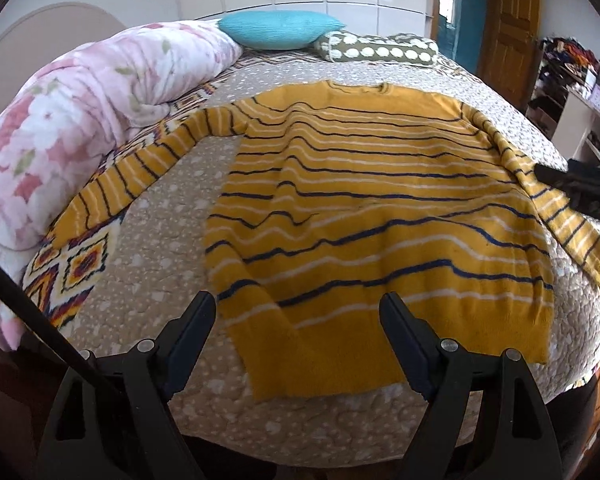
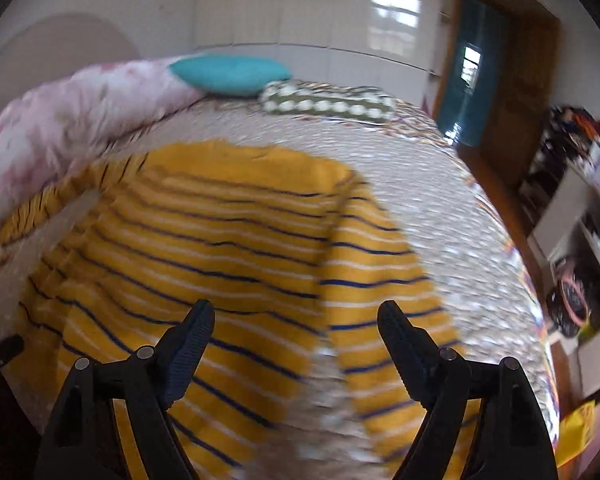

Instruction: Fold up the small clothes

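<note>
A yellow sweater (image 1: pixel 364 216) with navy and white stripes lies flat on the bed, hem toward me, both sleeves spread out. My left gripper (image 1: pixel 298 304) is open and empty, hovering just above the hem's left part. The right gripper shows in the left wrist view (image 1: pixel 580 188) as a dark shape at the right sleeve (image 1: pixel 572 224). In the blurred right wrist view the sweater (image 2: pixel 220 264) fills the lower left, its right sleeve (image 2: pixel 380 280) runs between the fingers, and my right gripper (image 2: pixel 296 312) is open and empty above it.
The bed has a beige quilted cover (image 1: pixel 172 248). A pink floral duvet (image 1: pixel 76 120) is rolled along the left. A teal pillow (image 1: pixel 280 30) and a dotted olive pillow (image 1: pixel 376 49) lie at the far end. Cluttered shelves (image 1: pixel 580 92) and a wooden door (image 1: pixel 508 20) stand right.
</note>
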`<state>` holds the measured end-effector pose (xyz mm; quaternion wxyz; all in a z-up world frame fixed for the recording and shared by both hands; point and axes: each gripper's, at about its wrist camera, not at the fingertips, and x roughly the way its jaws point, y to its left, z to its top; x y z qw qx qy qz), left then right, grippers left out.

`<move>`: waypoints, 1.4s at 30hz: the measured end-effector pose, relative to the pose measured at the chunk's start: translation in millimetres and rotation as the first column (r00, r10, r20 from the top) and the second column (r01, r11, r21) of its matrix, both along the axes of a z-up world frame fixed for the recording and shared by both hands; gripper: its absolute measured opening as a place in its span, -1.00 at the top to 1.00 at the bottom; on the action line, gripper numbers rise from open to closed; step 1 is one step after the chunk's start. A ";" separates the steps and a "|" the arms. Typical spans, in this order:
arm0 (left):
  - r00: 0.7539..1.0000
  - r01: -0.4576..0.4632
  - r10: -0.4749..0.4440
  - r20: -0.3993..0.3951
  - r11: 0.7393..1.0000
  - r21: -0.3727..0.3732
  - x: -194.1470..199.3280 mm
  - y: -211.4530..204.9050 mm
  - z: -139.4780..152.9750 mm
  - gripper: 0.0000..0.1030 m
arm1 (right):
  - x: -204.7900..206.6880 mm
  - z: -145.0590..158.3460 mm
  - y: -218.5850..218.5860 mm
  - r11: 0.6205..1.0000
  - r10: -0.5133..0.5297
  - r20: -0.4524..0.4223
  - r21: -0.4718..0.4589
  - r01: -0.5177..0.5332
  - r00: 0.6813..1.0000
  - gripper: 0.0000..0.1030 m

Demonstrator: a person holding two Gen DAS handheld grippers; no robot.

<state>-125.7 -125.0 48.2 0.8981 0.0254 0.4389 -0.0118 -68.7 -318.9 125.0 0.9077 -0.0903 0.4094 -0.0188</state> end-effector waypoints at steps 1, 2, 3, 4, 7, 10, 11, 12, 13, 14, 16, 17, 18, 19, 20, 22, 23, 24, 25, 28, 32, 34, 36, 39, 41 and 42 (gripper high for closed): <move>1.000 -0.006 0.006 -0.001 1.000 -0.003 -0.2 3.6 -0.3 -0.61 | 0.6 -5.2 8.1 1.000 0.004 -0.006 0.001 -0.004 1.000 -0.68; 1.000 -0.011 0.011 -0.002 1.000 -0.005 -0.6 6.6 -0.8 -0.61 | 3.1 -9.9 16.3 1.000 0.011 -0.013 0.003 -0.011 1.000 -0.68; 1.000 -0.015 0.015 -0.003 1.000 -0.007 -0.8 7.6 -1.3 -0.61 | 2.4 -12.1 22.5 1.000 0.013 -0.014 0.004 -0.013 1.000 -0.68; 1.000 -0.019 0.019 -0.003 1.000 -0.008 -0.7 9.2 -2.2 -0.61 | 2.1 -13.4 27.5 1.000 0.015 -0.017 0.001 -0.015 1.000 -0.68; 1.000 -0.025 0.025 -0.007 1.000 -0.009 0.4 12.0 -4.7 -0.61 | 1.5 -19.7 35.0 0.999 0.022 -0.024 -0.039 -0.023 0.999 -0.68; 1.000 -0.023 0.022 -0.014 1.000 -0.017 1.8 11.0 -6.2 -0.61 | 0.0 -23.6 36.4 0.998 0.020 -0.026 -0.067 -0.022 0.999 -0.68; 1.000 -0.021 0.020 -0.016 1.000 -0.016 2.3 10.0 -6.4 -0.61 | -0.3 -25.2 33.1 0.997 0.011 -0.027 -0.074 -0.013 1.000 -0.68; 1.000 -0.018 0.018 -0.017 1.000 -0.013 2.5 9.0 -6.5 -0.61 | -0.8 -26.2 27.1 0.997 -0.004 -0.029 -0.078 0.002 1.000 -0.68; 1.000 -0.015 0.015 -0.018 1.000 -0.010 2.8 8.4 -6.4 -0.61 | -1.8 -24.8 19.6 0.997 -0.018 -0.029 -0.078 0.016 0.999 -0.68; 1.000 -0.014 0.014 -0.018 1.000 -0.008 3.1 7.4 -6.3 -0.61 | -3.5 -24.2 9.1 0.997 -0.041 -0.027 -0.069 0.039 0.999 -0.68; 1.000 -0.014 0.014 -0.017 1.000 -0.004 3.4 5.6 -6.2 -0.61 | -9.0 -21.5 -19.7 0.993 -0.105 -0.027 -0.050 0.104 0.994 -0.68; 1.000 -0.015 0.014 -0.017 1.000 -0.004 4.3 4.9 -6.1 -0.61 | -12.5 -20.5 -34.6 0.990 -0.138 -0.030 -0.047 0.136 0.990 -0.68; 1.000 -0.015 0.015 -0.018 1.000 -0.005 4.1 4.8 -6.5 -0.61 | -15.5 -19.7 -45.6 0.986 -0.161 -0.032 -0.048 0.159 0.987 -0.68; 1.000 -0.014 0.014 -0.019 1.000 -0.006 4.8 3.8 -6.7 -0.61 | -19.6 -18.8 -58.1 0.982 -0.185 -0.034 -0.049 0.183 0.982 -0.68; 1.000 -0.013 0.013 -0.021 1.000 -0.007 5.9 2.4 -6.9 -0.61 | -24.5 -18.1 -71.5 0.977 -0.210 -0.040 -0.052 0.208 0.977 -0.68; 1.000 -0.006 0.006 -0.028 1.000 -0.007 8.2 -2.1 -7.7 -0.61 | -35.9 -17.7 -98.2 0.966 -0.259 -0.063 -0.046 0.256 0.964 -0.68; 1.000 -0.001 0.001 -0.031 1.000 -0.006 8.6 -3.9 -8.1 -0.61 | -42.2 -17.8 -109.5 0.961 -0.277 -0.073 -0.039 0.275 0.958 -0.68; 1.000 0.003 -0.003 -0.031 1.000 -0.003 8.7 -6.0 -8.3 -0.61 | -48.9 -17.7 -119.7 0.956 -0.293 -0.078 -0.033 0.291 0.953 -0.67; 0.999 0.007 -0.007 -0.031 1.000 0.002 8.2 -7.9 -8.4 -0.61 | -54.2 -17.1 -126.1 0.952 -0.305 -0.077 -0.031 0.304 0.949 -0.66; 1.000 0.010 -0.010 -0.029 1.000 0.009 7.6 -9.9 -7.4 -0.61 | -80.9 -12.5 -151.3 0.936 -0.353 -0.067 -0.013 0.353 0.933 -0.66; 1.000 -0.001 0.001 -0.023 1.000 0.005 7.0 -8.1 -5.5 -0.61 | -114.2 -7.4 -178.6 0.908 -0.415 -0.061 0.036 0.417 0.908 -0.66; 1.000 -0.005 0.005 -0.023 1.000 -0.001 7.3 -7.8 -5.0 -0.61 | -127.6 -10.0 -189.1 0.894 -0.433 -0.077 0.087 0.439 0.898 -0.66; 1.000 -0.003 0.003 -0.025 1.000 -0.006 7.1 -8.5 -5.0 -0.61 | -133.9 -18.3 -192.3 0.885 -0.434 -0.114 0.133 0.446 0.894 -0.66; 1.000 0.003 -0.003 -0.026 1.000 -0.005 4.2 -11.0 -4.7 -0.61 | -131.8 -36.3 -189.8 0.875 -0.423 -0.160 0.181 0.448 0.892 -0.60; 1.000 0.006 -0.006 -0.024 1.000 0.003 2.0 -12.2 -3.0 -0.61 | -124.1 -46.1 -189.0 0.868 -0.394 -0.182 0.250 0.430 0.901 0.14; 1.000 0.005 -0.005 -0.021 1.000 0.006 0.8 -11.9 -1.5 -0.61 | -120.2 -46.4 -190.1 0.862 -0.388 -0.182 0.276 0.425 0.904 0.34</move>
